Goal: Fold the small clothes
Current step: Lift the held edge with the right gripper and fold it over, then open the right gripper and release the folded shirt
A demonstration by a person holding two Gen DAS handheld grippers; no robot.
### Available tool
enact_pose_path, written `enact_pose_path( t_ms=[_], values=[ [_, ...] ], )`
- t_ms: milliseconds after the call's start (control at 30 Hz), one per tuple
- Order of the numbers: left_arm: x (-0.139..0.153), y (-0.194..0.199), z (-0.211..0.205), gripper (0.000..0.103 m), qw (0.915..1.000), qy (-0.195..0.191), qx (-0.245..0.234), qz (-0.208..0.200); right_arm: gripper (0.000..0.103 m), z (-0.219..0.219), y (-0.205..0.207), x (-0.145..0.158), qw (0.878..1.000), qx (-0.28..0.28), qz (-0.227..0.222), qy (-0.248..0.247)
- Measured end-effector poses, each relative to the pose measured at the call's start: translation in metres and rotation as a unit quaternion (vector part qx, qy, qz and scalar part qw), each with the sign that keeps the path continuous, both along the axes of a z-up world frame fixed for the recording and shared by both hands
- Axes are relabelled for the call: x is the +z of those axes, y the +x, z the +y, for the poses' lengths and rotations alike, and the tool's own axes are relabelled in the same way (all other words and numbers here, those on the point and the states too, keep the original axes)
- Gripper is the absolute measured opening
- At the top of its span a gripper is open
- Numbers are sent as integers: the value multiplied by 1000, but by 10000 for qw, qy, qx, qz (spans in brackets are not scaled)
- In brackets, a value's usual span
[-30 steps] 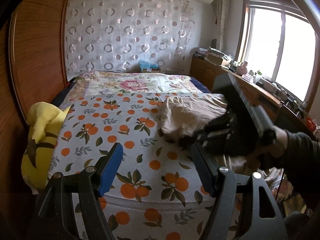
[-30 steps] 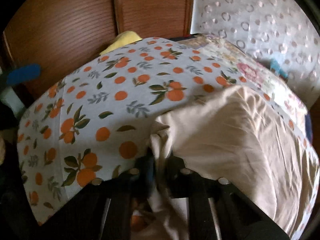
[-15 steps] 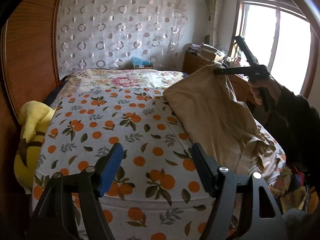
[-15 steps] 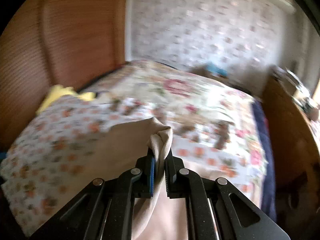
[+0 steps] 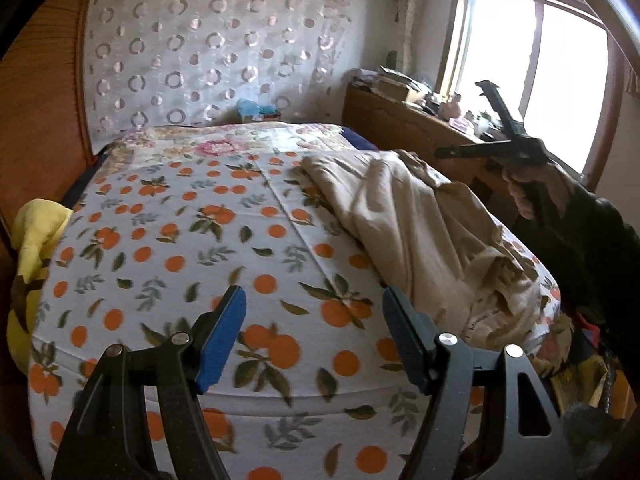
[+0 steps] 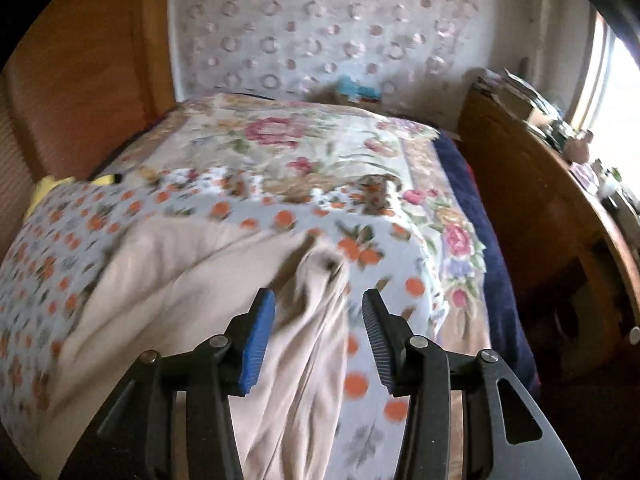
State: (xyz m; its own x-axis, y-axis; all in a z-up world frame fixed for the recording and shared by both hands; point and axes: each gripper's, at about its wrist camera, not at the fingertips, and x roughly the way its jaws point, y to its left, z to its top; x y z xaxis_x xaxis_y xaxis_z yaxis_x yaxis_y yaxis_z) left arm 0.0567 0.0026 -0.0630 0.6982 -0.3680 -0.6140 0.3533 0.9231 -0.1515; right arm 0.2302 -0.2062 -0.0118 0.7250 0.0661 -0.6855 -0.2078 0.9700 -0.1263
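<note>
A beige garment (image 5: 420,220) lies rumpled along the right side of the bed, its near end bunched at the mattress corner. My right gripper (image 5: 464,120) hangs in a hand above the garment's far end. Its jaws are opening, and in its own view the right gripper (image 6: 318,300) has a loose fold of the garment (image 6: 192,264) below and between the pads, with neither pad pressing on it. My left gripper (image 5: 314,304) stands open over the foot of the bed, left of the garment, with nothing between its fingers.
The bed's orange-print sheet (image 5: 180,240) meets a floral quilt (image 6: 320,152) farther back. A yellow plush toy (image 5: 36,224) sits at the bed's left edge against a wooden wardrobe (image 5: 44,100). A cluttered wooden sideboard (image 5: 400,124) runs under the window on the right.
The right gripper carried the garment's corner up from the near edge of the bed toward the far right, then let go. The cloth has dropped flat. The left gripper edged forward, still open.
</note>
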Motion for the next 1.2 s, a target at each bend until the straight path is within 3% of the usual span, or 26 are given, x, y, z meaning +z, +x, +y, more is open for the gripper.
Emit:
enact_pose_path(
  t_ms=[333, 600, 733, 833, 867, 900, 1000, 1200],
  values=[
    [-13, 1, -41, 72, 9987, 175, -422, 230, 47, -30, -134, -42, 9975, 622, 237, 241],
    [-23, -5, -64, 71, 9956, 237, -809, 404, 47, -39, -165, -57, 9957, 706, 423, 420],
    [-29, -6, -71, 57, 9929, 159, -1029, 575, 47, -44, -181, -53, 9959, 591, 487, 473],
    [-35, -5, -75, 43, 9909, 176, -1104, 746, 39, -50, -193, -46, 9955, 600, 501, 538],
    [-36, -5, -76, 40, 9904, 181, -1133, 772, 33, -46, -190, -44, 9952, 605, 510, 581],
    [-37, -6, -77, 32, 9898, 193, -1163, 805, 19, -45, -189, -44, 9946, 642, 516, 631],
    [-35, -12, -81, 4, 9877, 161, -1298, 862, 4, -36, -192, -46, 9943, 782, 455, 569],
    [-4, -40, -85, 3, 9861, 17, -1572, 542, 3, -41, -208, -25, 9956, 795, -40, 487]
  ],
)
